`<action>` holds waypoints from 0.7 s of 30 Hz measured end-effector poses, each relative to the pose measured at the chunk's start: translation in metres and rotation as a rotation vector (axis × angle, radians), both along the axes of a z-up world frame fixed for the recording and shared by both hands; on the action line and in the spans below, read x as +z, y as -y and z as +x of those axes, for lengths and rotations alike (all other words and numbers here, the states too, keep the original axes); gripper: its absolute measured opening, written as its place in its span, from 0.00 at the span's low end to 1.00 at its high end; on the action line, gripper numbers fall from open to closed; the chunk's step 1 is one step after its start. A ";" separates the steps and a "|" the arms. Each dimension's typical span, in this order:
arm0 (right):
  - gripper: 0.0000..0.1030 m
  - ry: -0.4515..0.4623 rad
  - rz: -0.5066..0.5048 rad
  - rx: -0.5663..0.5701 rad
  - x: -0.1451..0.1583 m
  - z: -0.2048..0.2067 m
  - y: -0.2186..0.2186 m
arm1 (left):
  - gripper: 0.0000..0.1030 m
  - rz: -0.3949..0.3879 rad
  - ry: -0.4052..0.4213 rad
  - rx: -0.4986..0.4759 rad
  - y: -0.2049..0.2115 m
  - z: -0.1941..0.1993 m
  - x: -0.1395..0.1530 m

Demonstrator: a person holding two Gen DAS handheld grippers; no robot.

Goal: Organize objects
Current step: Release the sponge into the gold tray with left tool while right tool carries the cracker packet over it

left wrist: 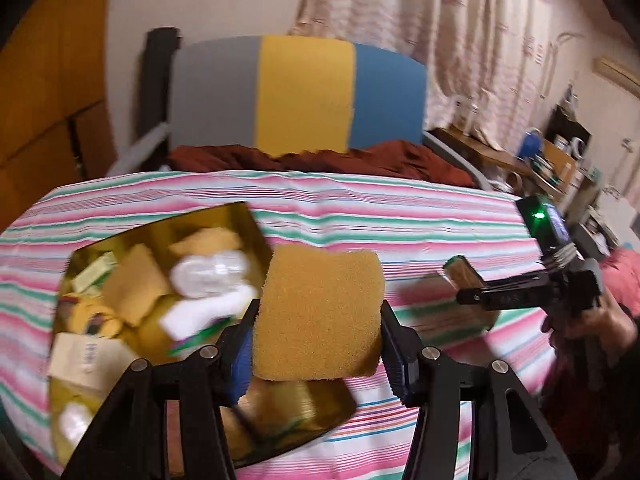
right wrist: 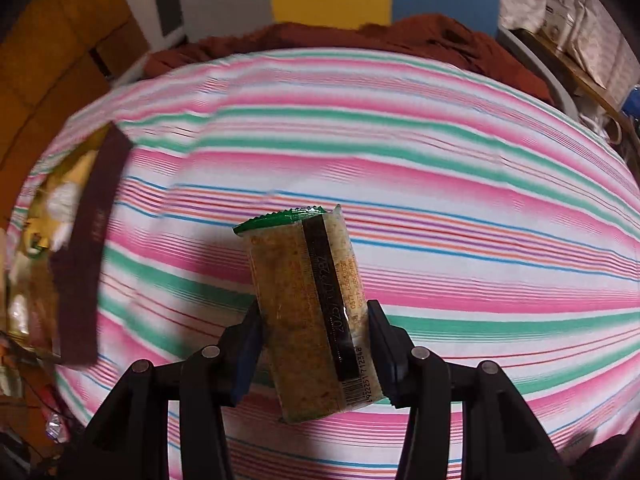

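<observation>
In the left wrist view our left hand-held gripper [left wrist: 316,320] clamps a yellow sponge [left wrist: 320,312] at lower centre, above the striped cloth [left wrist: 360,208] of the desk. A gold-lined box [left wrist: 160,240] of blurred, probably mixed items sits lower left. In the right wrist view our right hand-held gripper [right wrist: 316,344] grips a green-topped snack packet [right wrist: 308,304] at lower centre.
</observation>
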State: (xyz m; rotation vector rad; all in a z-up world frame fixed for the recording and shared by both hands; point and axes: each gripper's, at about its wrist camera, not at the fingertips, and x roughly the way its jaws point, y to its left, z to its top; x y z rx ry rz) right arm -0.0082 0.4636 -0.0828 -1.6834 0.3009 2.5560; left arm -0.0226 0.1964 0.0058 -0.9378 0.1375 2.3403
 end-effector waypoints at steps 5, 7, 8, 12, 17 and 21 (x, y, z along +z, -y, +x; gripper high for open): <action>0.48 -0.072 -0.066 0.078 0.023 -0.017 0.050 | 0.53 -0.006 -0.004 0.080 0.032 -0.009 -0.004; 0.48 -0.094 -0.082 0.121 0.034 -0.031 0.077 | 0.53 -0.009 -0.003 0.111 0.044 -0.013 -0.006; 0.48 -0.107 -0.089 0.153 0.039 -0.034 0.092 | 0.53 -0.007 0.002 0.123 0.050 -0.015 -0.007; 0.48 -0.138 -0.105 0.246 0.053 -0.046 0.143 | 0.54 -0.001 0.011 0.189 0.073 -0.024 -0.014; 0.48 -0.130 -0.096 0.345 0.053 -0.066 0.203 | 0.60 -0.007 0.038 0.304 0.107 -0.039 -0.028; 0.48 -0.089 -0.106 0.377 0.041 -0.081 0.231 | 0.76 -0.024 0.073 0.378 0.128 -0.053 -0.044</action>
